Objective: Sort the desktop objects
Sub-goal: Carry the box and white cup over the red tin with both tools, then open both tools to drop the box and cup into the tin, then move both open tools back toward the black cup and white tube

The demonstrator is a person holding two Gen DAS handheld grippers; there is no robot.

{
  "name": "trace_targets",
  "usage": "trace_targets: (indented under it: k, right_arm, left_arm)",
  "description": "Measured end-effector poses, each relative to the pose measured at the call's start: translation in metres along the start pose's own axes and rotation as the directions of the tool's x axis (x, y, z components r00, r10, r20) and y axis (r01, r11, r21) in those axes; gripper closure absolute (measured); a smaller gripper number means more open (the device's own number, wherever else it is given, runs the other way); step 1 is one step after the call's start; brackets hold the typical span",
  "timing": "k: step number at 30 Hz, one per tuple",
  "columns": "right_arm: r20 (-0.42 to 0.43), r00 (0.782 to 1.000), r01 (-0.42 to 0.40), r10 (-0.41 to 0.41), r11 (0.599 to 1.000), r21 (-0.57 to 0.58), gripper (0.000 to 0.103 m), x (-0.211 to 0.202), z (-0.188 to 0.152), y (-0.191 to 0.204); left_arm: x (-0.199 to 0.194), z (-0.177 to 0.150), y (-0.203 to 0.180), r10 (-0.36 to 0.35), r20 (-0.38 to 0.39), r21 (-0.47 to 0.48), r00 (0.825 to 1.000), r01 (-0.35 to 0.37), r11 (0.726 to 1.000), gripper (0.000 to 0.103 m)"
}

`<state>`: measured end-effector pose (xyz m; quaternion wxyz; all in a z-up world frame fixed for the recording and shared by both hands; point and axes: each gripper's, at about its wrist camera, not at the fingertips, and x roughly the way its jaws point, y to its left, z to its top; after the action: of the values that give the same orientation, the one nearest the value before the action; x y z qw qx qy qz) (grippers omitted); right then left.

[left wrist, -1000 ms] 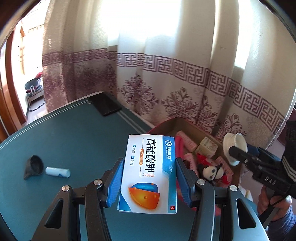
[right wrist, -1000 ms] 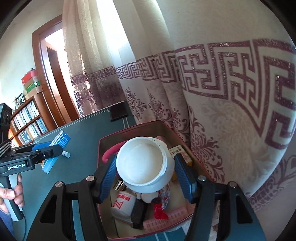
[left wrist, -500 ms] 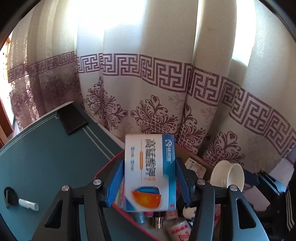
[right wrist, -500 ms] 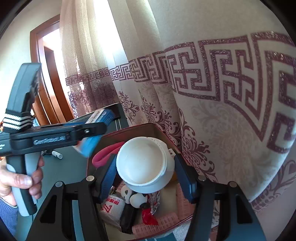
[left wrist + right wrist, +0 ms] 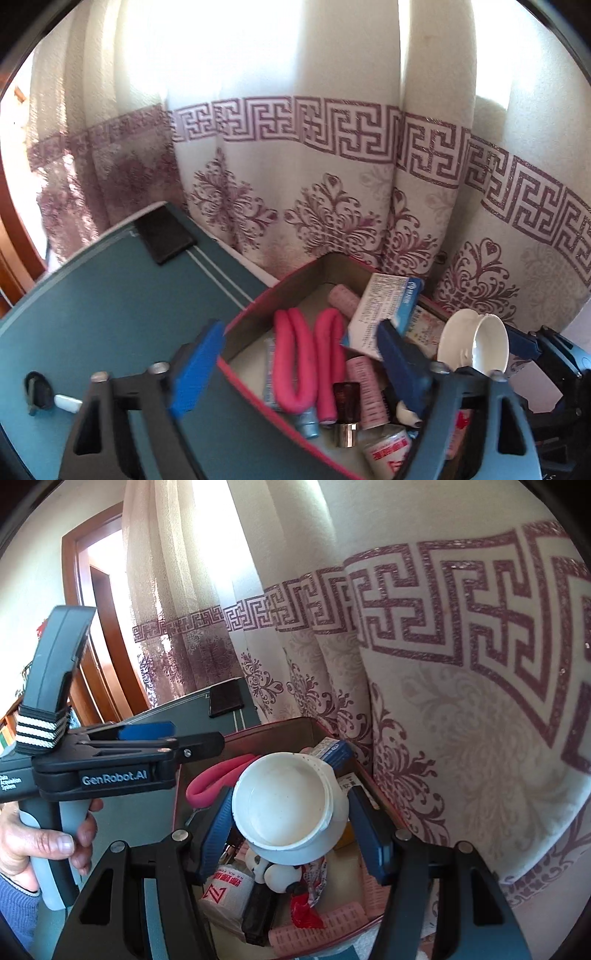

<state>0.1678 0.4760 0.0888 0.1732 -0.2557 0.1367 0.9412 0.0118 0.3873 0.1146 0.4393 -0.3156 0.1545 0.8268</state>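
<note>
I see the cardboard box [image 5: 295, 284] at the worktop [image 5: 92, 295] edge, tight against the curtain [image 5: 332, 166]; open room lies only on the worktop side. My left hand-held gripper [image 5: 295, 365] is opening, nothing between its pads. The blue-white medicine carton [image 5: 384, 310] lies tilted inside the box. My right hand-held gripper [image 5: 291, 823] clamps a white cup [image 5: 288, 805] above the box.

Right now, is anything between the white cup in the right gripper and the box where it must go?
Nothing visible blocks it. The white cup hangs over the open box, which has no lid; only items already inside lie below.
</note>
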Motion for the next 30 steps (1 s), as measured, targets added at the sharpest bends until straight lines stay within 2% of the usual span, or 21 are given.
trace_targets:
  k: [3,13,15,16,30]
  right_arm:
    - [-0.003,1.000,0.000,0.000,1.000,-0.005,0.037,0.001,0.001,0.004]
    - [-0.004,1.000,0.000,0.000,1.000,-0.022,0.036,0.001,0.003,0.015]
    - [-0.014,1.000,-0.010,0.010,1.000,-0.020,0.021,0.003,0.003,0.015]
    - [-0.010,1.000,-0.012,0.011,1.000,-0.011,0.017,0.003,0.003,0.015]
    - [-0.016,0.999,-0.029,0.029,0.999,-0.045,0.017,-0.002,0.001,0.042]
  left_arm:
    - [-0.010,-0.001,0.004,0.036,0.030,0.009,0.999,-0.036,0.999,0.004]
    - [-0.024,-0.012,0.021,0.094,0.024,-0.006,0.995,-0.094,0.996,0.004]
    - [-0.027,-0.016,0.025,0.105,0.022,-0.013,0.994,-0.105,0.994,0.004]
    - [-0.029,-0.018,0.026,0.110,0.021,-0.015,0.994,-0.110,0.994,0.004]
    - [-0.051,-0.046,0.068,0.174,-0.004,-0.077,0.985,-0.173,0.982,0.004]
